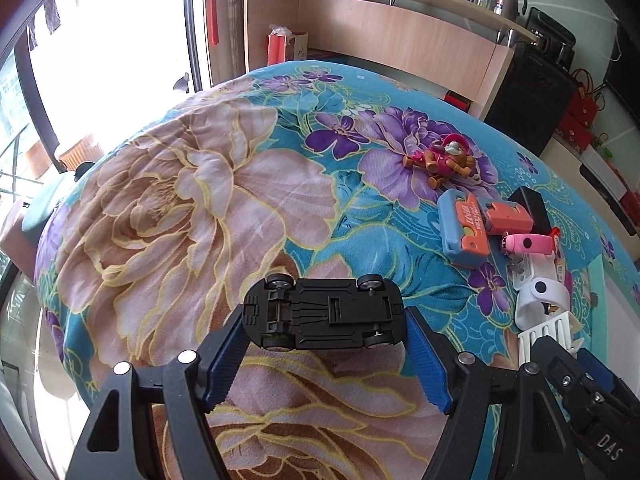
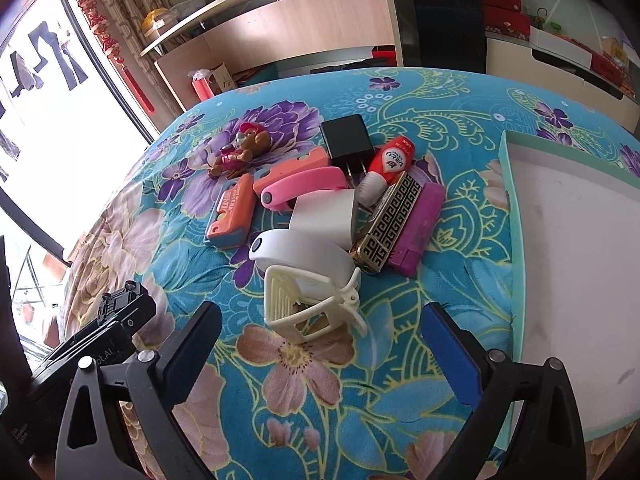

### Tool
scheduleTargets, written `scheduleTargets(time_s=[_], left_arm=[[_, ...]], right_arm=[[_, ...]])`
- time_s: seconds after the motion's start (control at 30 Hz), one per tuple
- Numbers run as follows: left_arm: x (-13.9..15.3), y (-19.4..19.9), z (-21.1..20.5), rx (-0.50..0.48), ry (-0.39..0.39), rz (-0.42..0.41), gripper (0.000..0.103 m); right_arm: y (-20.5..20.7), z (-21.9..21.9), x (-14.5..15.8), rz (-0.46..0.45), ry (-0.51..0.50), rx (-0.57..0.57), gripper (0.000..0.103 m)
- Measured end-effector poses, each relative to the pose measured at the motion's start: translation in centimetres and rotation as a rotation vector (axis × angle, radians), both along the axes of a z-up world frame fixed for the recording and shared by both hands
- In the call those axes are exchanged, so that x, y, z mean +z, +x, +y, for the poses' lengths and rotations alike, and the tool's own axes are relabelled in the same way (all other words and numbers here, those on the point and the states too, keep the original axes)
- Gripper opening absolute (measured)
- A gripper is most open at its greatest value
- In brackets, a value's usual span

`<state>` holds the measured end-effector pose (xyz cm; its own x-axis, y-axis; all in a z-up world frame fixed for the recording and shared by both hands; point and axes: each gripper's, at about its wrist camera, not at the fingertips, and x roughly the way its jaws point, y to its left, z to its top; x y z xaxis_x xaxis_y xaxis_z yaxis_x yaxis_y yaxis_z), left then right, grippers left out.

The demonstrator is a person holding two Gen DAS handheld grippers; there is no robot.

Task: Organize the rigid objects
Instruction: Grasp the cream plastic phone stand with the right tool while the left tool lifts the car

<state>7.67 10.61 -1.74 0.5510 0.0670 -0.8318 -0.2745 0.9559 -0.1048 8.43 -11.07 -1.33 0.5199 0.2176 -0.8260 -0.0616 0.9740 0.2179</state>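
Left tool (image 1: 324, 318) clamped a black toy car (image 1: 325, 313) end to end, underside up, above the flowered blanket (image 1: 180, 184). Right tool (image 2: 322, 336) hung with its jaws spread wide and nothing between them, just short of a white clip (image 2: 308, 304). Beyond the clip lay a heap: a black charger (image 2: 346, 138), a pink case (image 2: 304, 190) and a toy figure (image 2: 240, 148). A teal-rimmed tray (image 2: 510, 208) sat to the right.

The right tool (image 2: 320, 344) gapes wide over a white hair claw clip (image 2: 310, 304), beside a teal-rimmed tray (image 2: 514, 240) at the bed's right edge.
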Motion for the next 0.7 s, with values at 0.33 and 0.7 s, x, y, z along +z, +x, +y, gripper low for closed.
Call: scheduleTargets(time_s=[0.33,0.7], left_arm=[[-0.43,0.13,-0.09,-0.009,-0.012,0.011,0.078],[-0.27,0.13,-0.22,-0.013,-0.009,0.010,0.078]], right_arm=[[0.38,0.92,-0.93,0.008,-0.055,0.013,0.069],[0.15,0.32,-0.50,-0.009,-0.012,-0.001,0.049]])
